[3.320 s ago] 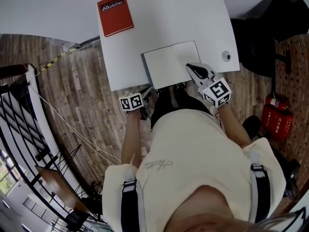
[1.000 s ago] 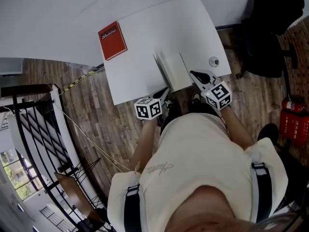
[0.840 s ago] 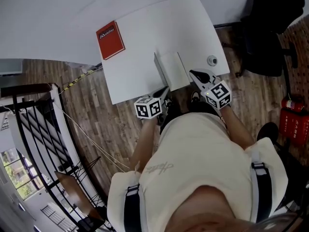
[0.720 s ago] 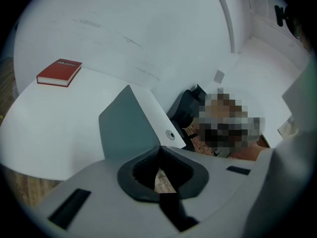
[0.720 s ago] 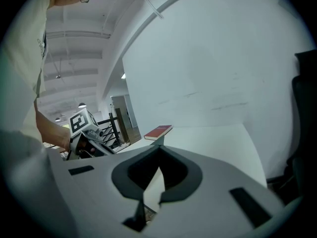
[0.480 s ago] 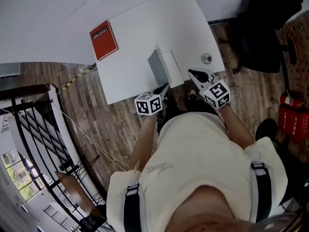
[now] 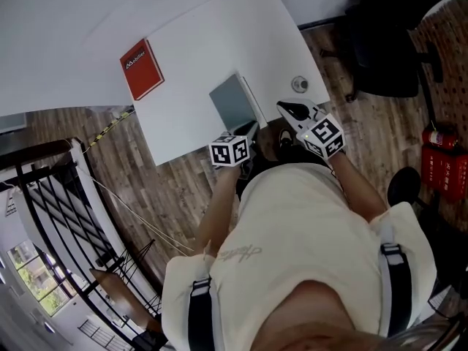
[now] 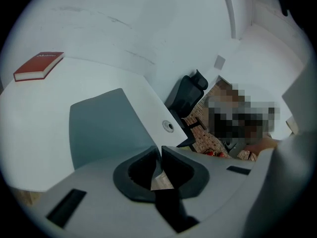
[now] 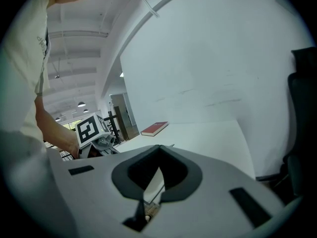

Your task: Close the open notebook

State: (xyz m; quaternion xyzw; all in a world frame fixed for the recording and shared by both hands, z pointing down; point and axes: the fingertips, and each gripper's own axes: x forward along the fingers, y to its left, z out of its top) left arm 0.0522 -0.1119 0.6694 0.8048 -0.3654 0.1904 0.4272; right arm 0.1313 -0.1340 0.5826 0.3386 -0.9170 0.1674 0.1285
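The notebook is seen closed, grey cover up, at the table's near edge, so, presumably, the left gripper, empty jaws just eased to a slit, and the right gripper, jaws together, are held beside it.

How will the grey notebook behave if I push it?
The notebook lies flat and closed on the smooth white table, so it should slide easily. It looks thin, so probably light, and may flex if lifted by one edge.
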